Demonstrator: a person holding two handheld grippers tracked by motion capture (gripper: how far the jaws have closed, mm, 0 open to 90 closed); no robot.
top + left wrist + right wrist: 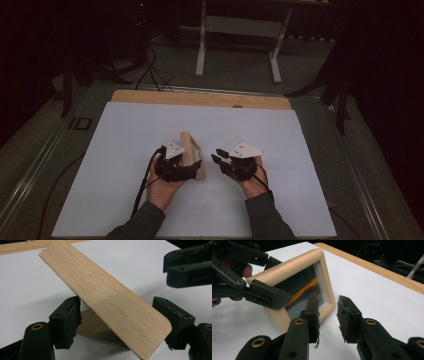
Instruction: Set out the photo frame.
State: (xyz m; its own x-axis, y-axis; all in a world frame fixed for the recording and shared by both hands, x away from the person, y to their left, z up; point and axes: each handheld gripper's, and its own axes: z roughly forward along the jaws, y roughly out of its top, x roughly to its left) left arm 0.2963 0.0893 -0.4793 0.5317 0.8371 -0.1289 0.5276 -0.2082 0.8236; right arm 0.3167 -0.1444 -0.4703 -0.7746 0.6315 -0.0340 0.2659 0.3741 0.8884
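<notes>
While the wooden picture frame [192, 152] stands on edge near the white board's [120, 150] centre, the left gripper [192, 167] clamps it; at three o'clock, the right gripper [218, 157] hangs part-open, empty.

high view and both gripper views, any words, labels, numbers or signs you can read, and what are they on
"ID": pale letters, lying sideways, on the dark surround left of the white table sheet.
Wooden picture frame: no readable text on its wood or glass; the orange streak in the glass is no lettering.
Grey plates on the left tongs and right tongs: small dark marks, too small to read.
</notes>
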